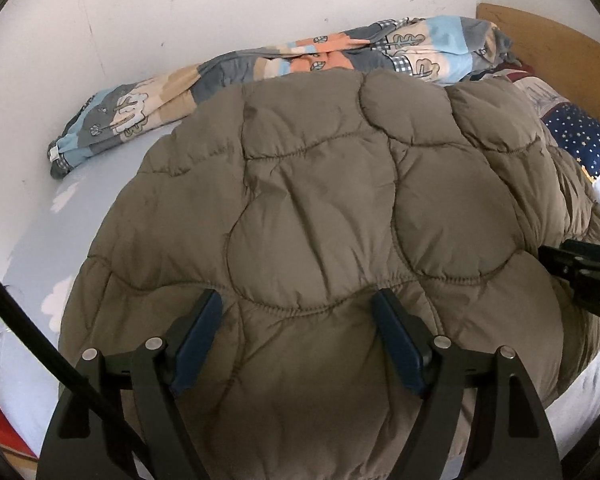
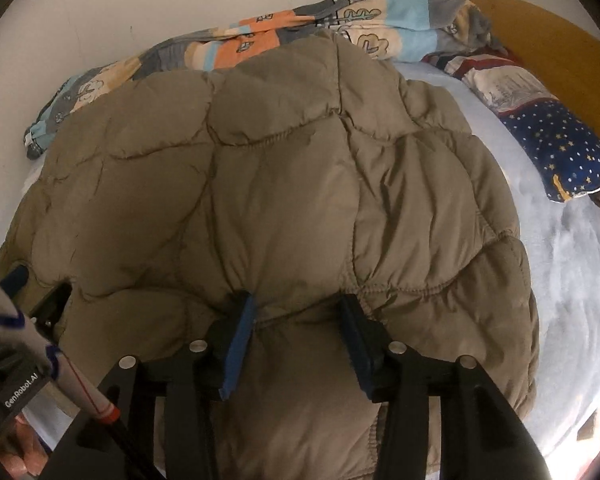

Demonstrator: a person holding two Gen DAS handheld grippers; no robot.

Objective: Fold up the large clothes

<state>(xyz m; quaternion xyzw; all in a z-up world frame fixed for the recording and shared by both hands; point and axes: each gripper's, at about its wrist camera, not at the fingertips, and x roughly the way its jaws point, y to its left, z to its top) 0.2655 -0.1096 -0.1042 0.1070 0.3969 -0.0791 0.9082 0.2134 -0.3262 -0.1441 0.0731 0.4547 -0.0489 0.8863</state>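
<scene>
Blue rubber pads on my left gripper stand well apart over the puffy olive-brown quilted jacket, nothing pinched. My right gripper has its jaws parted too, jacket fabric bulging between them; whether the pads press it, I can't quite tell. That jacket sprawls across the pale blue bed sheet, its matte shell stitched into rounded, cloud-like panels, softly creased. Beyond it, against the white wall, a patchwork cartoon-print blanket lies bunched; a navy star-print pillow rests right.
</scene>
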